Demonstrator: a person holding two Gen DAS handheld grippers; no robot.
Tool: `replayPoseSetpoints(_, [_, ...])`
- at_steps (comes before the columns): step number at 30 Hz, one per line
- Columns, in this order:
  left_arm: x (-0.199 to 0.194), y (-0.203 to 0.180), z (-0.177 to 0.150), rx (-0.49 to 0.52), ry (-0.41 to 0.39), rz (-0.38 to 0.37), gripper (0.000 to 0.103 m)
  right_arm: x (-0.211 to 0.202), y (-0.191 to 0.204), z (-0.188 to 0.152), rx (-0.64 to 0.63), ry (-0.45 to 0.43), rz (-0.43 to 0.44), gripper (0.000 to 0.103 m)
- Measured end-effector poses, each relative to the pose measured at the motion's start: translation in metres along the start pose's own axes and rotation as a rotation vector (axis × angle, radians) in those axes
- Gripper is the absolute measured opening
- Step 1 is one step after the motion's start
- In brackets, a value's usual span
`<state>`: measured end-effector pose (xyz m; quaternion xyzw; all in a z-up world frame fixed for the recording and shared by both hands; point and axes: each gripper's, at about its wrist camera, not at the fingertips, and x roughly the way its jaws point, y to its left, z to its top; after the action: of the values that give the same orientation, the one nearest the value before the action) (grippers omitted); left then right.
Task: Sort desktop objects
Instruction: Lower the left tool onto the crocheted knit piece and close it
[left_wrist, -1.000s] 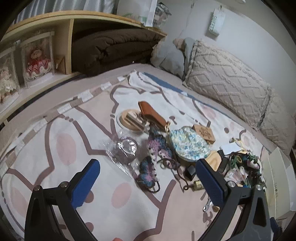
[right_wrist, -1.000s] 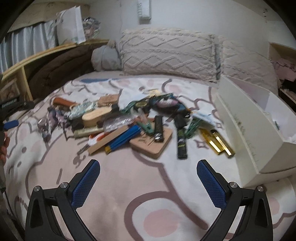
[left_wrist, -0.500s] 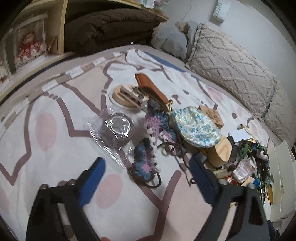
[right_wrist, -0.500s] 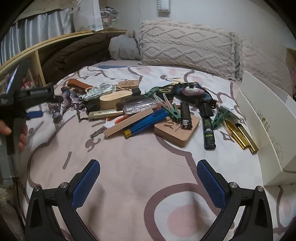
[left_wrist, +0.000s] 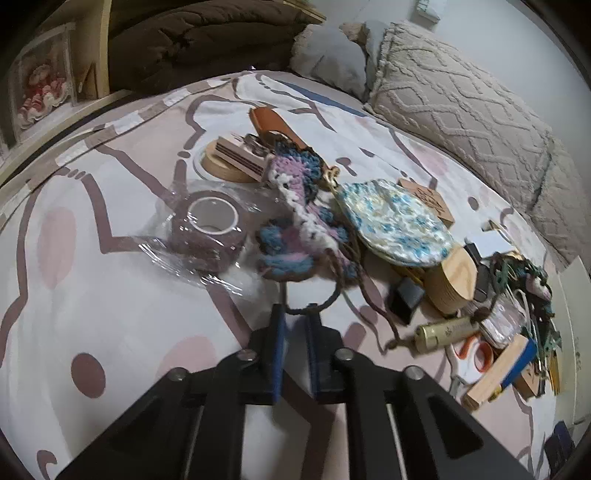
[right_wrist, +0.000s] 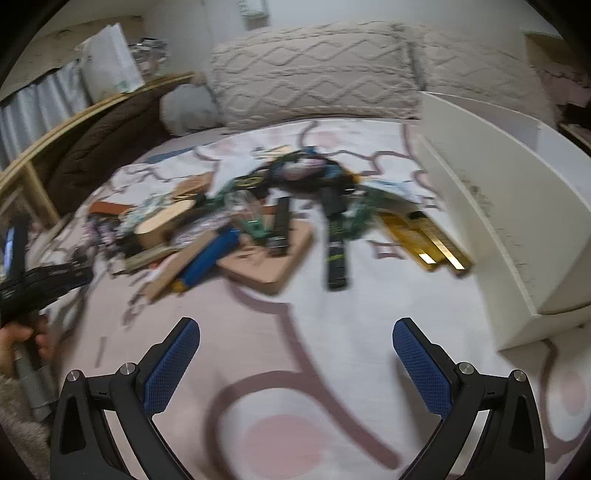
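A crocheted blue, purple and white piece (left_wrist: 299, 221) lies on the patterned bedspread (left_wrist: 110, 314), with a dark elastic loop (left_wrist: 327, 300) trailing from it toward me. My left gripper (left_wrist: 295, 314) is shut, its tips pinching the near end of that loop. A roll of tape in clear wrap (left_wrist: 210, 229) sits just left of the crochet and a floral pouch (left_wrist: 395, 225) just right. My right gripper (right_wrist: 295, 339) hovers open over bare bedspread, nothing between its fingers, short of the blurred pile of small items (right_wrist: 273, 236).
A white open box (right_wrist: 498, 221) stands to the right of the pile. Knitted pillows (right_wrist: 314, 74) line the far side, and a wooden shelf with a brown blanket (left_wrist: 192, 44) stands at the left. A hand (right_wrist: 22, 339) holds the left tool at the left edge.
The left jaws went from wide open to shut while the gripper dropped toward the crochet piece and met its loop. The right gripper slid sideways, stays open, and its view is now blurred.
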<state>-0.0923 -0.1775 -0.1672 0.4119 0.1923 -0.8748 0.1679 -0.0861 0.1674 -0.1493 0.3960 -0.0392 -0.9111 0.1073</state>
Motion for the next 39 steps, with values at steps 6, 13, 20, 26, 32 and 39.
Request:
replayPoseSetpoints(6, [-0.011,-0.01,-0.012,0.035,0.015,-0.052,0.006,0.006,-0.018,0.004,0.022,-0.003,-0.036,0.094])
replayPoseSetpoints(13, [-0.027,-0.01,-0.015,0.038,-0.006,-0.086,0.005,0.024,-0.023,0.01,0.006,0.04,-0.009,0.049])
replayPoseSetpoints(20, [-0.031,0.005,-0.012,-0.014,-0.006,-0.085,0.006,0.042,-0.017,0.022,-0.049,0.052,-0.062,0.046])
replayPoseSetpoints(26, [-0.032,0.009,-0.009,-0.008,-0.032,-0.044,0.063,0.061,-0.026,0.028,-0.019,0.088,-0.073,0.046])
replayPoseSetpoints(32, [-0.019,0.006,-0.004,-0.023,-0.027,-0.064,0.063,0.067,-0.025,0.032,-0.023,0.082,-0.064,0.046])
replayPoseSetpoints(39, [-0.02,0.007,0.011,-0.07,-0.133,-0.1,0.063,0.062,-0.028,0.028,-0.006,0.034,-0.06,0.025])
